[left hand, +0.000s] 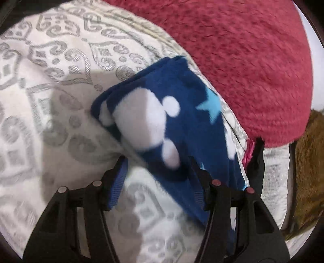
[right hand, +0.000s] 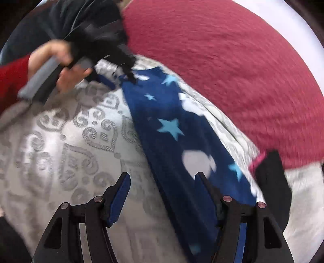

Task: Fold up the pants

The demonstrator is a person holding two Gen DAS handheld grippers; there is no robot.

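Note:
The pants [left hand: 162, 113] are dark blue fleece with white mouse-head shapes and light blue stars. They lie folded into a long narrow strip [right hand: 174, 141] on a white bedspread with a grey pattern [left hand: 50, 85]. My left gripper [left hand: 157, 161] is open at one end of the strip. The fabric runs between its jaws, against the right finger [left hand: 200, 182], and is not pinched. My right gripper [right hand: 162, 176] is open at the other end, with the strip lying along its right finger [right hand: 208, 194]. In the right wrist view a hand [right hand: 68, 76] holds the left gripper [right hand: 129, 76] at the strip's far end.
A crimson fleece blanket [left hand: 253, 70] is heaped just beyond the pants [right hand: 232, 60]. A black item with a pink edge [right hand: 271, 178] lies at the blanket's near corner [left hand: 257, 159]. Brown fabric [left hand: 307, 165] is at the far right. The person's dark clothing [right hand: 60, 18] fills the upper left.

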